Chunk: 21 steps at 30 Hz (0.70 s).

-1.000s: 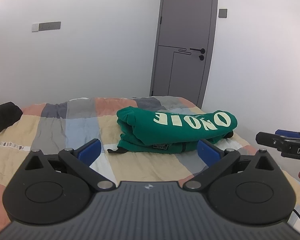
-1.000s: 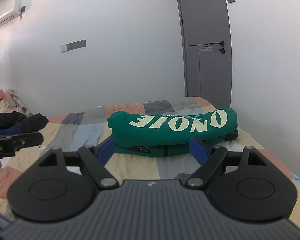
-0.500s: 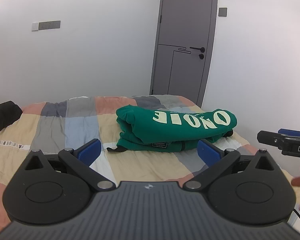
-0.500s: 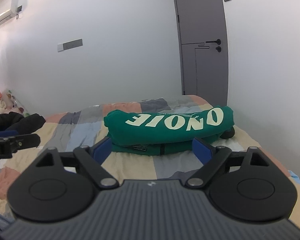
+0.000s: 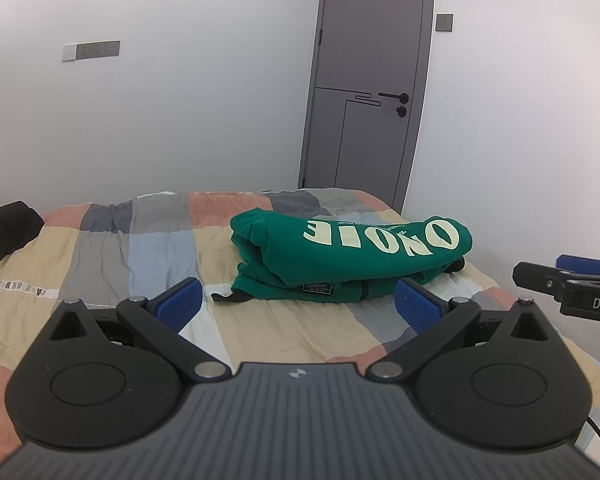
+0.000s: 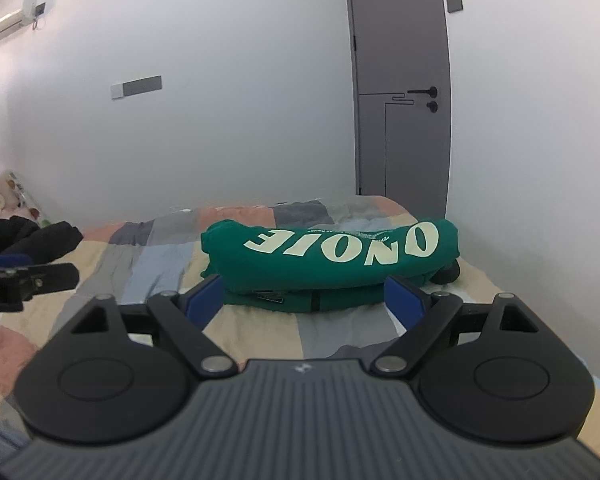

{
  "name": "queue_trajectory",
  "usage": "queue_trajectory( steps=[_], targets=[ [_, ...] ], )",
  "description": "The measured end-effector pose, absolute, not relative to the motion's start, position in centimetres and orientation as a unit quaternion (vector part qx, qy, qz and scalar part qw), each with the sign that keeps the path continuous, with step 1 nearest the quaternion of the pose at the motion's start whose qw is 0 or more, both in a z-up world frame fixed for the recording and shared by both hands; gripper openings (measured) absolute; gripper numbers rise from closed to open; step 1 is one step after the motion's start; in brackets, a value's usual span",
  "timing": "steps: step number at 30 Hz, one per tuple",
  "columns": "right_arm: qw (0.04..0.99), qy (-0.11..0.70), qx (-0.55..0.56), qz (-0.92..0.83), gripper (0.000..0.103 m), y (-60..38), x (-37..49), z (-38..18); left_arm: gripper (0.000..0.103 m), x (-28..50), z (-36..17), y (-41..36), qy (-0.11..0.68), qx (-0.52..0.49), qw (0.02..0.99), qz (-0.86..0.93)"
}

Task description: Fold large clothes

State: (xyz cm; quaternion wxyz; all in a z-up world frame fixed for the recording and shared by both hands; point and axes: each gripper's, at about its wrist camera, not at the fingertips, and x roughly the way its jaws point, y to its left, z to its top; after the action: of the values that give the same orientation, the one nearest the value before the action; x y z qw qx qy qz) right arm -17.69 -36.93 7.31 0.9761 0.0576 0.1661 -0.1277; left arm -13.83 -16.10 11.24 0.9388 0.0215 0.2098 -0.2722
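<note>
Nothing much has moved since a sec ago: your two grippers sit about where they were, and only the fingertips of your hand at the right edge of the left cam view have shifted a bit.

Green sweatshirt (image 5: pixel 350 258) lies folded into a thick bundle on the bed (image 5: pixel 140 248), toward the far right side, near the grey door (image 5: pixel 370 76). Pale block letters run across its top, upside down from your side. A small dark label shows on its front edge, and a black bit of fabric pokes out at its lower left.

Left gripper (image 5: pixel 296 306) hovers short of the bundle, blue pads spread wide, nothing between them, not touching the cloth. Right gripper (image 6: pixel 305 300) is just in front of the bundle too; its jaws are closing a little but stand wide, w/ nothing pinched.

Bed cover is a patchwork of beige, grey, blue and salmon squares. Dark clothing (image 6: pixel 28 236) is heaped at the bed's left edge. White walls behind, w/ a switch plate (image 5: pixel 92 50) left of the door. An AC unit (image 6: pixel 8 20) shows top left in the right cam view.
</note>
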Motion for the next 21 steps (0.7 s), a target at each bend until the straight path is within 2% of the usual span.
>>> queue_trajectory(
  steps=[1,6,7,10,21],
  targets=[
    [0.976,0.168,0.058,-0.127,0.074,-36.89,-17.66,7.33,0.103,-13.83,11.24,-16.08,0.21,0.022,0.939,-0.273],
    [0.975,0.168,0.06,-0.132,0.075,-36.97,-17.68,7.35,0.103,-13.87,11.26,-16.1,0.209,0.022,0.939,-0.273],
    [0.975,0.167,0.06,-0.134,0.076,-36.99,-17.64,7.38,0.103,-13.87,11.25,-16.1,0.209,0.022,0.939,-0.273],
    [0.974,0.173,0.066,-0.131,0.103,-37.16,-17.5,7.4,0.103,-13.89,11.27,-16.04,0.21,0.021,0.938,-0.274],
    [0.972,0.178,0.069,-0.134,0.103,-37.2,-17.28,7.29,0.103,-14.39,11.38,-16.43,0.209,0.02,0.938,-0.275]
  ],
)
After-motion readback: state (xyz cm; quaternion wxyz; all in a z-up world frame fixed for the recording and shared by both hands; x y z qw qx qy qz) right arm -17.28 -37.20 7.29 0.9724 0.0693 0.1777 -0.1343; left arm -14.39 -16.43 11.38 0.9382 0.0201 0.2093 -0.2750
